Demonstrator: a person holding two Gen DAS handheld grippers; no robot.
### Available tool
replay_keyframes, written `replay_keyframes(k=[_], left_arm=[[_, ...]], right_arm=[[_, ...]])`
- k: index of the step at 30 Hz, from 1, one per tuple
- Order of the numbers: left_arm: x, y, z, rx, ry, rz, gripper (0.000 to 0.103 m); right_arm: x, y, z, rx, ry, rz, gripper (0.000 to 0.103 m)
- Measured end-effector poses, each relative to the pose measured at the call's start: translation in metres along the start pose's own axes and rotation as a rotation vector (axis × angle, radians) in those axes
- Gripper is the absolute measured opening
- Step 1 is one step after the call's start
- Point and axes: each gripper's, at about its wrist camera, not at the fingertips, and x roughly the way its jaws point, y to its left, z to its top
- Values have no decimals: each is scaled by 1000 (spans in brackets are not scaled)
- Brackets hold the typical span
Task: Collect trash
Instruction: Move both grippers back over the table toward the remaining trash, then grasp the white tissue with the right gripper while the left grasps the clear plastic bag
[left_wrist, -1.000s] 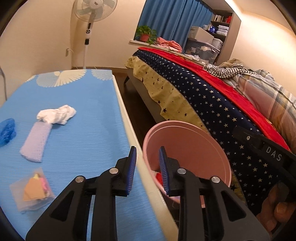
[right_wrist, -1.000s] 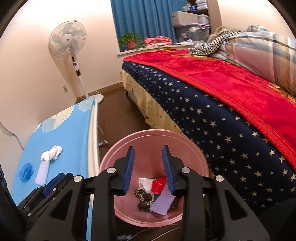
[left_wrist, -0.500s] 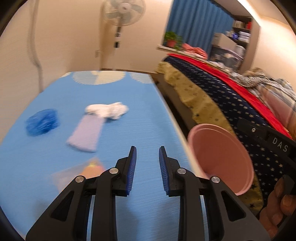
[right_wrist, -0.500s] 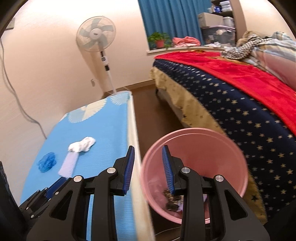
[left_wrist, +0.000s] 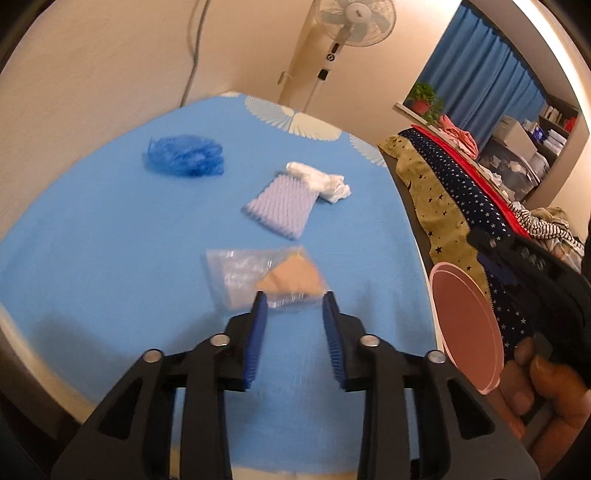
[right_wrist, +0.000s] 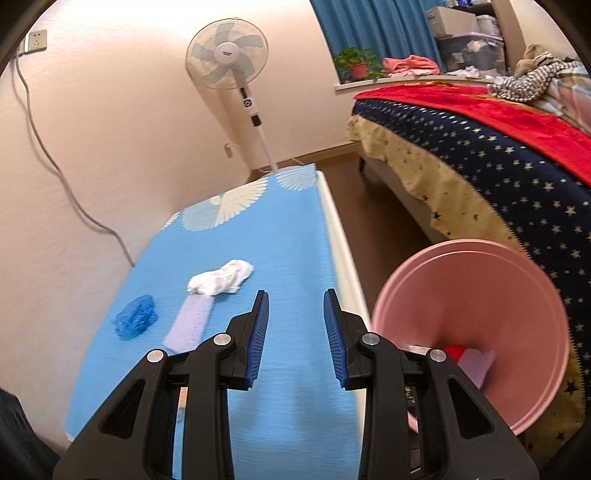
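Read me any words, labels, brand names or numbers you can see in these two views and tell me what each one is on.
None can be read.
Standing fan: a small dark label on the hub, too small to read.
Right gripper: pale raised letters on its black body in the left wrist view, too blurred to read.
Storage boxes and shelf items: no legible print.

My black grippers (left_wrist: 291, 295) (right_wrist: 293, 293) carry blue ribbed pads (right_wrist: 258, 332) over a sky-blue tabletop (left_wrist: 110, 240) printed with white fan shapes at its far end. On it: a crumpled blue wad (left_wrist: 184, 157), a lilac ribbed sleeve (left_wrist: 282, 206), a white tissue (left_wrist: 321, 181), a clear bag (left_wrist: 255, 275) holding something tan. The bin (right_wrist: 480, 295) is pink; the bedspread (right_wrist: 498, 162) is navy with pale stars, edged red.
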Motion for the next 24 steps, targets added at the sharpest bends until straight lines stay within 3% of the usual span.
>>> replay_keyframes(k=[7, 14, 17, 20, 24], left_arm=[[23, 21, -7, -131, 60, -16, 45], [37, 34, 5, -202, -3, 5, 43], [44, 34, 12, -198, -18, 24, 25], [47, 31, 22, -158, -48, 41, 15], [49, 31, 36, -118, -86, 75, 9]], right_arm=[[13, 8, -1, 1, 28, 56, 32], [29, 14, -4, -10, 61, 87, 32], [37, 19, -6, -20, 75, 97, 32], [45, 22, -9, -28, 87, 105, 32], [59, 28, -12, -42, 107, 120, 32]])
